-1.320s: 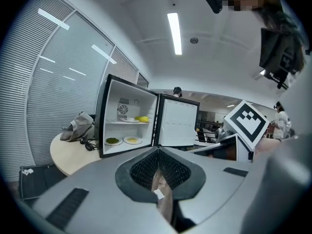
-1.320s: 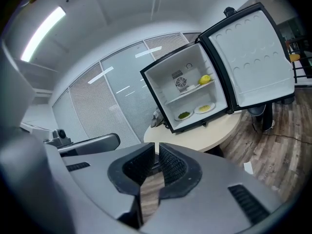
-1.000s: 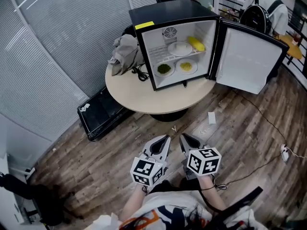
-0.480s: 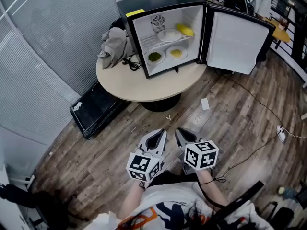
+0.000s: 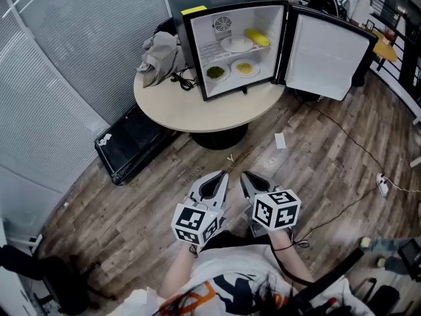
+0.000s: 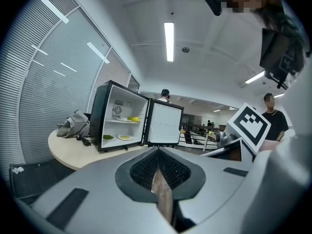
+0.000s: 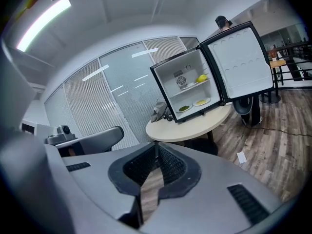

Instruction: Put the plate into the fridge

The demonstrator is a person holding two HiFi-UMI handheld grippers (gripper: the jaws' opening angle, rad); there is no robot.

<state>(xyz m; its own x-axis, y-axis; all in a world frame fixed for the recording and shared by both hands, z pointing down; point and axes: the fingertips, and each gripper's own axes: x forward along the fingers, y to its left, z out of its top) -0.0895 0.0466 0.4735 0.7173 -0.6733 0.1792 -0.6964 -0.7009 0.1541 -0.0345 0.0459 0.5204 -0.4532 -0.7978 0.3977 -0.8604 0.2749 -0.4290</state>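
Note:
A small black fridge (image 5: pixel 197 8) stands on a round beige table (image 5: pixel 191 114), its door (image 5: pixel 325 54) swung wide to the right. On its upper shelf lie a white plate (image 5: pixel 237 43) and a yellow item (image 5: pixel 258 38). Below sit a plate of green food (image 5: pixel 215 72) and a plate of yellow food (image 5: pixel 245 68). My left gripper (image 5: pixel 225 174) and right gripper (image 5: pixel 243 176) hang side by side close to my body, far from the table. Both are shut and hold nothing. The fridge also shows in the left gripper view (image 6: pixel 100 123) and the right gripper view (image 7: pixel 163 89).
A grey bundle of cloth (image 5: pixel 158 58) and a black cable (image 5: pixel 184 81) lie on the table left of the fridge. A black case (image 5: pixel 128 143) rests on the wooden floor by the table. A paper scrap (image 5: pixel 280 141) and a cord with a white plug (image 5: pixel 382 184) lie to the right. People stand behind.
The head view has shifted slightly, so the fridge sits a little differently in the picture. Both grippers stay shut and near my body. Nothing inside the fridge has moved.

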